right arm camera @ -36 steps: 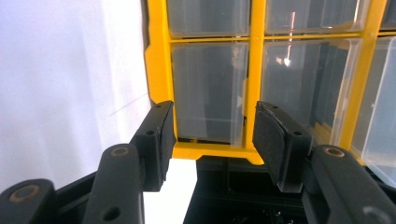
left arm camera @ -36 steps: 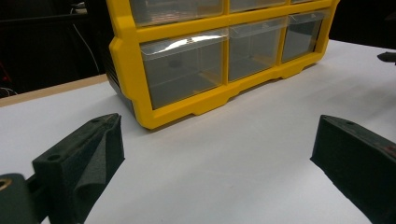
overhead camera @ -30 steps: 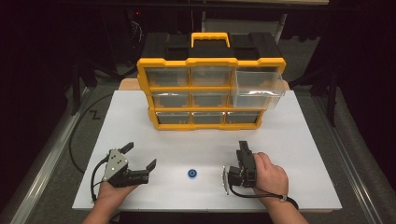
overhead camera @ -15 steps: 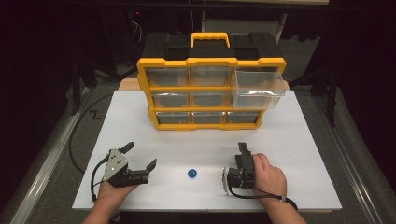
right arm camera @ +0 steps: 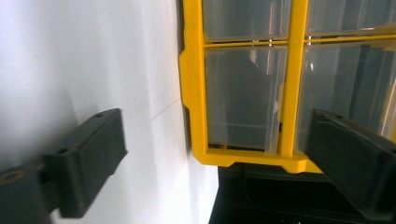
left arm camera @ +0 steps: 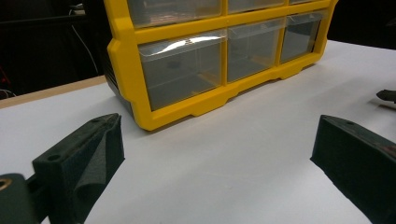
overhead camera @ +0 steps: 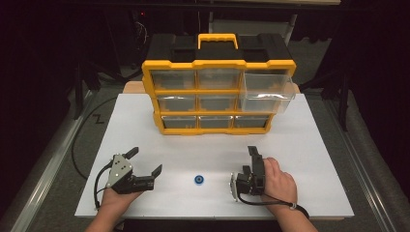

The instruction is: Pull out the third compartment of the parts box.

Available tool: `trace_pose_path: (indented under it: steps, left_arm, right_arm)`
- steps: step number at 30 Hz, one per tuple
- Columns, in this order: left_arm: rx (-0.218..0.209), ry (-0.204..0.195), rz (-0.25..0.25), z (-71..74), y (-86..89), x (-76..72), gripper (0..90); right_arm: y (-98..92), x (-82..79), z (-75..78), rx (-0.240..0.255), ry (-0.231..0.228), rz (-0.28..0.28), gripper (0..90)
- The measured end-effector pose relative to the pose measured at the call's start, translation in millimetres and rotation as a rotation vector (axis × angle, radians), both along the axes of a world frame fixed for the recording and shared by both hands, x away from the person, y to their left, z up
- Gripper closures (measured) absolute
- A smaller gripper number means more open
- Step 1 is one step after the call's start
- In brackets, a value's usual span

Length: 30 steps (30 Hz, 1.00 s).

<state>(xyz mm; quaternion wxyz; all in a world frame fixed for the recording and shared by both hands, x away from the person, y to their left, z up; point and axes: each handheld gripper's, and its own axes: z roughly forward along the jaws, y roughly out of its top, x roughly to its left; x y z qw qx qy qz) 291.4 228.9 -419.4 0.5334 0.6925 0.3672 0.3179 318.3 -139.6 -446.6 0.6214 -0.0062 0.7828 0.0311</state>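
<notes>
Drawer cabinet (overhead camera: 218,96), seemingly without legible labels

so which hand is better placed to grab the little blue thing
Probably the left: the left claw lies flat, open, its jaws pointing toward the blue piece. The right claw, rolled on its side, has just been opening, nothing between its jaws, aimed at the organizer.

White table (overhead camera: 314,159) under yellow drawer organizer (overhead camera: 217,96), blue wheel (overhead camera: 198,180).

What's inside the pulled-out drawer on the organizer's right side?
The pulled-out drawer on the yellow organizer is clear plastic, and nothing can be made out in it through the walls. Glare and distance hide its floor, so a small part can't be ruled out.
</notes>
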Motion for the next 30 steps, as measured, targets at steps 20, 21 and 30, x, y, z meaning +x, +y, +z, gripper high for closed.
trace_pose_path:
  steps: [20, 21, 30]
  left_arm:
    - [-0.001, -0.004, 0.001, 0.4, 0.7, -0.1, 2.9]
    - [0.000, -0.004, 0.001, 0.5, 0.7, -0.1, 2.9]
    - [0.001, -0.004, 0.002, 0.4, 0.6, 0.0, 2.9]
  right_arm:
    - [-5.2, 3.7, 5.1, 0.042, -0.001, -0.017, 0.9]
    - [-6.0, 4.2, 6.1, 0.043, 0.000, -0.017, 0.9]
    - [-10.8, 6.9, 9.6, 0.150, 0.047, -0.035, 0.9]
